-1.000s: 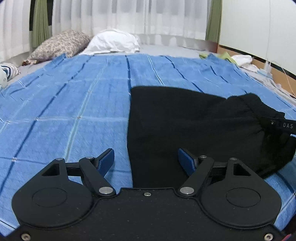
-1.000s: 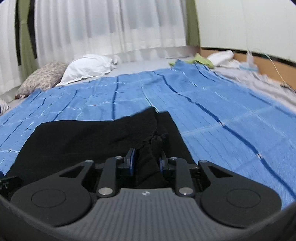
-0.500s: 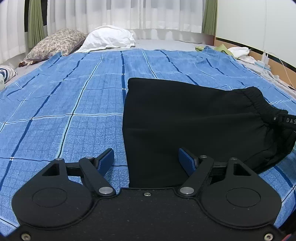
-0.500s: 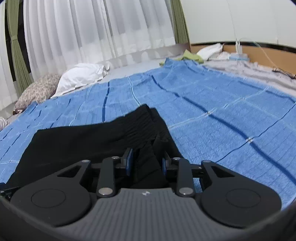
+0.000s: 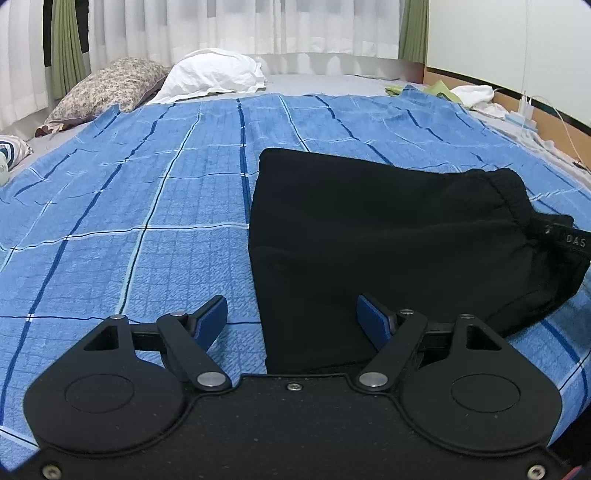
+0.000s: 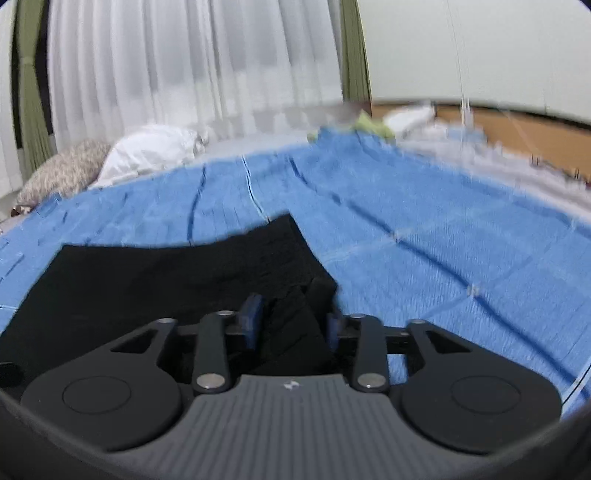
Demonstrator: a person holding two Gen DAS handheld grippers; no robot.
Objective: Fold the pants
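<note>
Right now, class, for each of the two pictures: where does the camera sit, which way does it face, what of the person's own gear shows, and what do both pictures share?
Left wrist view: sits on the left tool, facing down along the bed toward the curtains; its open fingers straddle the near edge of the pants.
Right wrist view: sits on the right tool, facing the same way; its jaws have just been opening, with a bunch of pants cloth between them.
Shared: pants, blue blanket, white pillow, curtains.
</note>
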